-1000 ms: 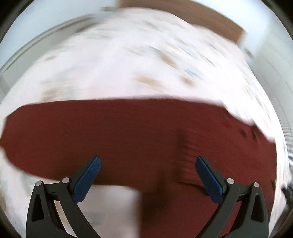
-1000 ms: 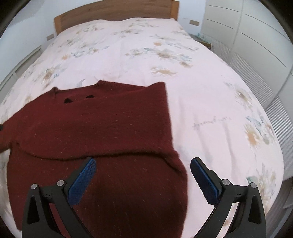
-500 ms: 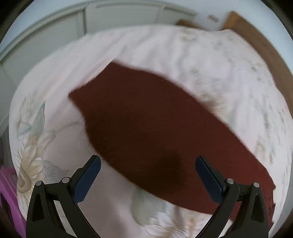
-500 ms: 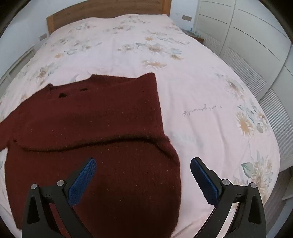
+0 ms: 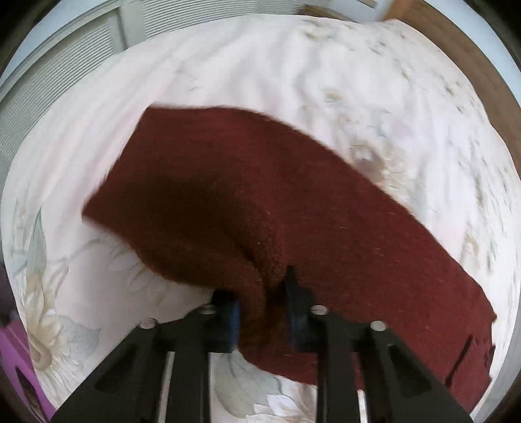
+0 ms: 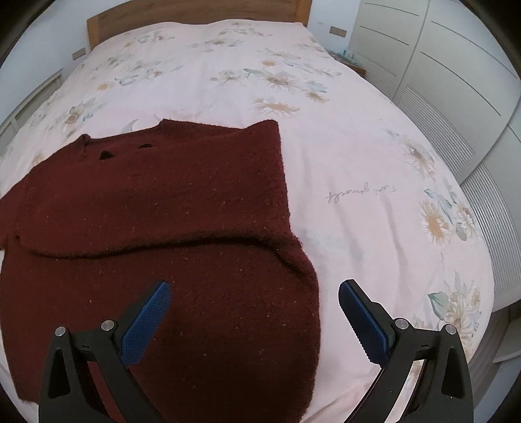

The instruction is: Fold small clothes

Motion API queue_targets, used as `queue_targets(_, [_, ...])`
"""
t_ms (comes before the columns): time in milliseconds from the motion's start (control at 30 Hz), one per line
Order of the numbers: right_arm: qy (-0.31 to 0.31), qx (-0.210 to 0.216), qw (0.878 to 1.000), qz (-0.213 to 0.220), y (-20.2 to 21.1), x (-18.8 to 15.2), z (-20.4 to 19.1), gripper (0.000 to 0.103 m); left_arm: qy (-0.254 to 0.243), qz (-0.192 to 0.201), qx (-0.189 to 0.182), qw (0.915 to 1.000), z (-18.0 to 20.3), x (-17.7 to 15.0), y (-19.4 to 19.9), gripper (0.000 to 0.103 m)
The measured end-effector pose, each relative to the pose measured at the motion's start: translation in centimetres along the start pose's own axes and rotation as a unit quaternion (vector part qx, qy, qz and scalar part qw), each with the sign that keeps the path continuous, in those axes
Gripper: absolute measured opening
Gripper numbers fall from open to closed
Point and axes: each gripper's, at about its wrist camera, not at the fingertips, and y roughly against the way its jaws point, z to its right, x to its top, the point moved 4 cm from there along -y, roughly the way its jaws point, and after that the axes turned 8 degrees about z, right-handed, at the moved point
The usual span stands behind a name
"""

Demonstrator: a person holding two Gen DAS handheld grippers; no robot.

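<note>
- The sweater (image 6: 156, 234), dark red knit, lies flat on the bedspread (image 6: 358, 169), toward the foot of the bed and well short of the headboard (image 6: 195, 16).
- Around the sweater: flower-printed pink bedspread on all visible sides; a white wardrobe (image 6: 456, 81) with slatted doors beyond the bedspread's right edge; a purple object (image 5: 13, 364) off the bed edge in the left wrist view, too cut off to identify.
- Nothing lies on top of the sweater; one sleeve is folded across its body, forming a ridge across the width.
- Orientation: collar end points toward the headboard, hem toward the foot; long axis runs along the bed's length.
- Left gripper (image 5: 262, 312): fingers pressed together, pinching a bunched edge of the sweater, which rises off the bedspread there.
- Right gripper (image 6: 254, 312): fingers spread wide, above the sweater's lower right part, holding nothing.
</note>
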Motion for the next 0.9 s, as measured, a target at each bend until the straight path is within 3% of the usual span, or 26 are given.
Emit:
queue_targets(200, [-0.002, 0.004, 1.0, 0.007, 0.2, 0.3, 0.1, 0.103, -0.048, 0.035, -0.064, 0.9962, 4.1, -0.1, 4.1, 0.016])
queue_targets(367, [-0.001, 0.01, 1.0, 0.017, 0.5, 1.1, -0.2, 0.103, -0.116, 0.054, -0.113, 0.9853, 11.3, -1.0, 8.1, 0.015])
queue_targets(467, [-0.001, 0.017, 1.0, 0.027, 1.0, 1.7, -0.2, 0.103, -0.153, 0.067, -0.148, 0.9748, 16.0, -2.8, 10.9, 0.015])
queue_targets(700, [-0.003, 0.024, 0.998, 0.049, 1.9, 3.3, 0.0, 0.103, -0.227, 0.065, -0.225, 0.9453, 28.3, -7.0, 12.9, 0.015])
queue_targets(900, [0.001, 0.019, 0.998, 0.06, 2.3, 4.7, 0.8, 0.103, -0.284, 0.043, -0.253, 0.9238, 36.7, -12.3, 12.2, 0.014])
